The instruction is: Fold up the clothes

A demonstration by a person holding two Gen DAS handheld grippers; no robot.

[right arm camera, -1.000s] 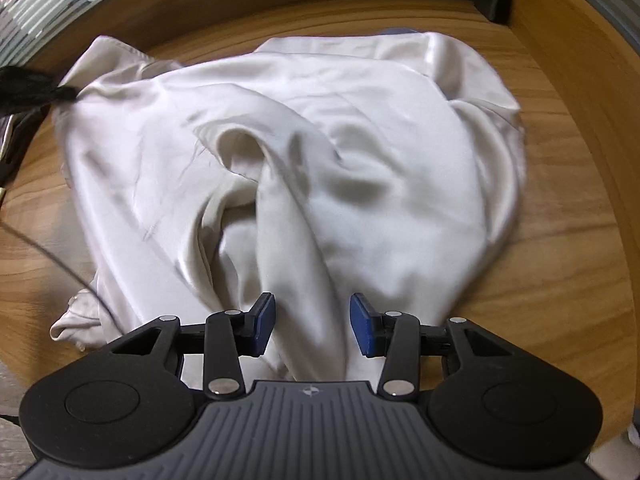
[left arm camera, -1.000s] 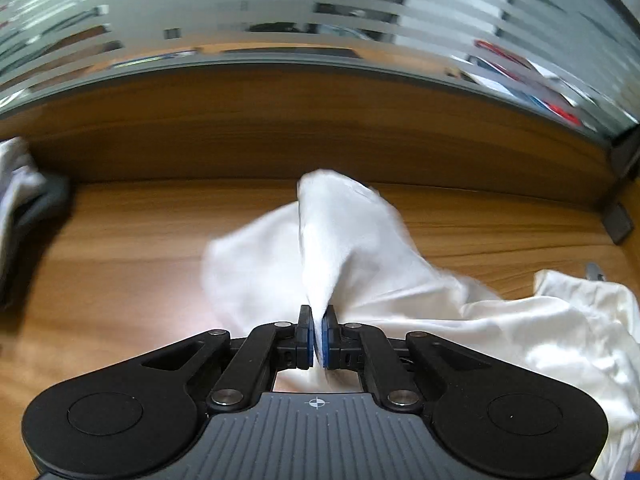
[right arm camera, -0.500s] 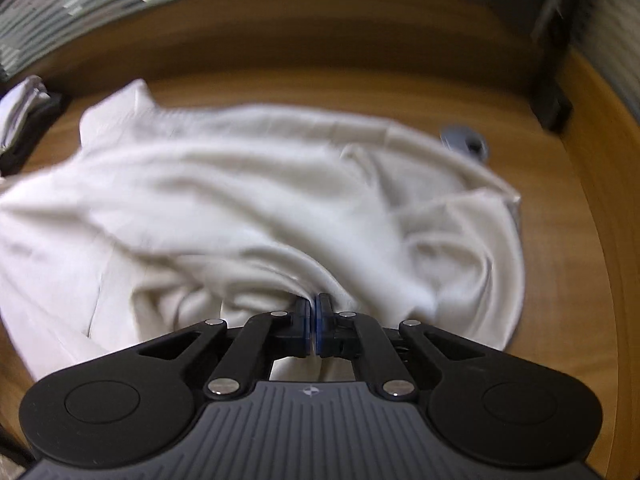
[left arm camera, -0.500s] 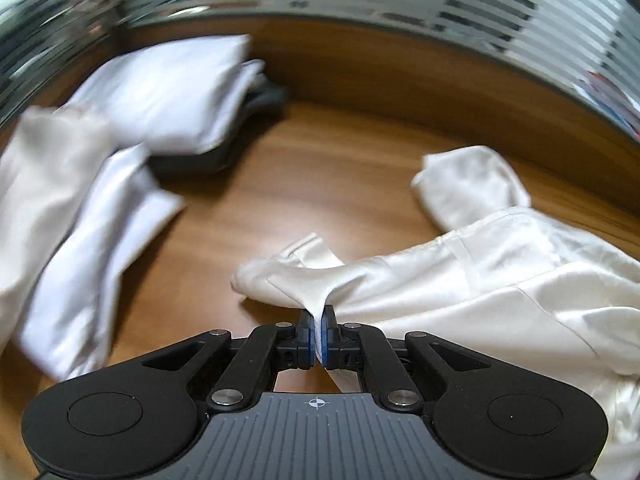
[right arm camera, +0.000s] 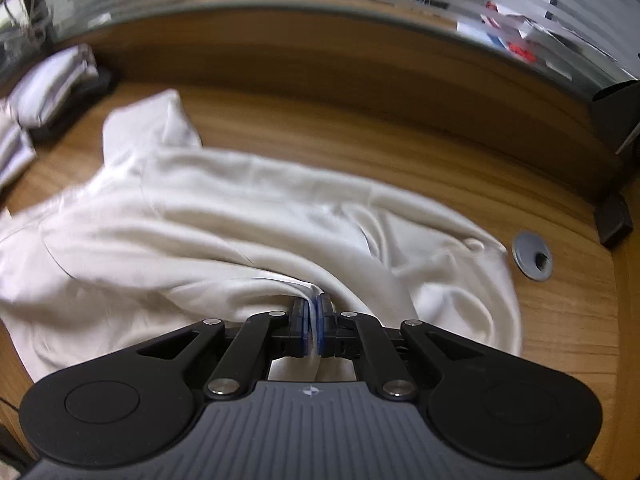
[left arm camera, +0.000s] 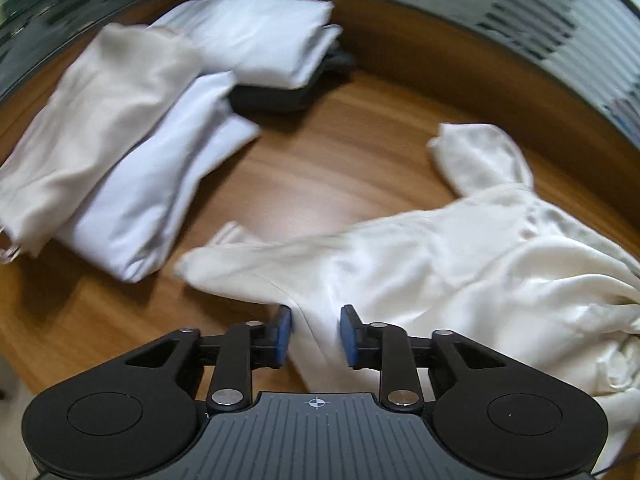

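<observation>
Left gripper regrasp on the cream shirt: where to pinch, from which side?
Judgement: take the flat sleeve end of the cream shirt, coming from the bare wooden table side. It lies thin and spread. The left gripper is opening over cloth; the right gripper pinches a bunched fold.

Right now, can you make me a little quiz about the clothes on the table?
1. True or false: the right gripper is shut on the cream shirt.
2. What colour are the pads on the left gripper?
3. The grey garment lies: A) under folded white clothes, B) on the shirt, C) in the jaws.

Key: 1 true; 2 blue; 3 A.
</observation>
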